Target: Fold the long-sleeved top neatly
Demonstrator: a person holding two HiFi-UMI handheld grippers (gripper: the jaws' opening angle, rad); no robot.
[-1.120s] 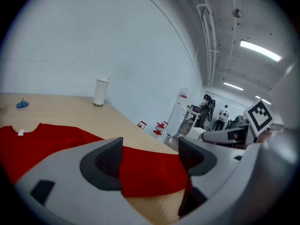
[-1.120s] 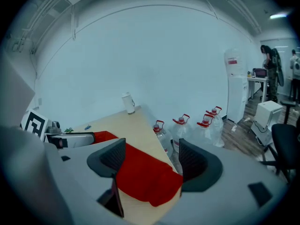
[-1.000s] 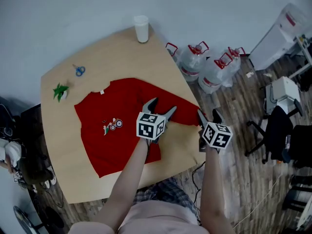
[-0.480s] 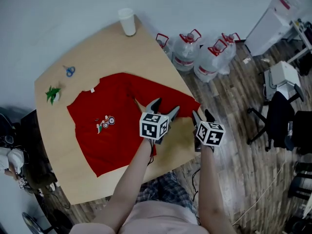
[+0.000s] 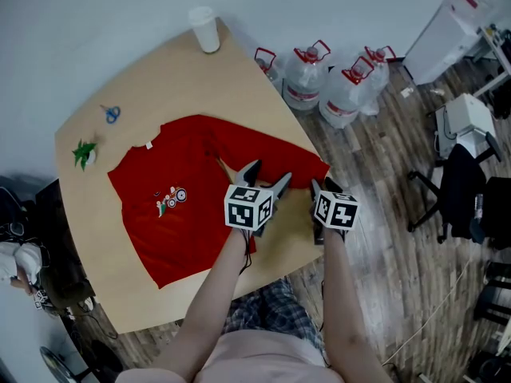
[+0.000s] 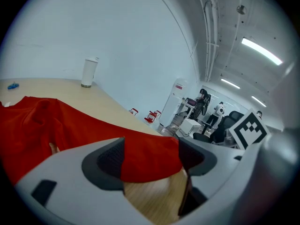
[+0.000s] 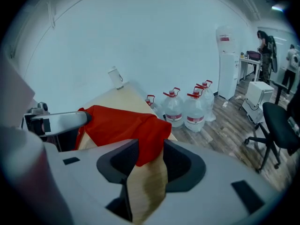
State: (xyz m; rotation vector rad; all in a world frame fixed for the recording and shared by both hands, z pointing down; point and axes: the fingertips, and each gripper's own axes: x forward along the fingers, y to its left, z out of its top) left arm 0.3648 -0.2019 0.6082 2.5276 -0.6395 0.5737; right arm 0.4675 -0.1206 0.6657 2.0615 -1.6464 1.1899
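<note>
A red long-sleeved top (image 5: 184,190) lies spread on the wooden table (image 5: 160,78), with one sleeve (image 5: 271,154) stretched toward the table's right edge. My left gripper (image 5: 267,178) hovers open over that sleeve, and the red cloth (image 6: 140,158) shows beyond its wide jaws (image 6: 152,149). My right gripper (image 5: 322,186) is at the sleeve's end by the table edge. Its jaws (image 7: 150,149) have just been closing, with the sleeve cuff (image 7: 147,142) between them. A gap with bare wood still shows between the pads.
A white cup (image 5: 204,29) stands at the table's far corner. Blue scissors (image 5: 110,114) and a small green plant (image 5: 84,152) lie at the far left. Several water bottles (image 5: 307,82) stand on the floor beside the table, and an office chair (image 5: 459,194) is further right.
My right gripper has come down to the sleeve's end and its jaws have narrowed around the cuff. The left gripper has shifted a little over the sleeve, still open.
</note>
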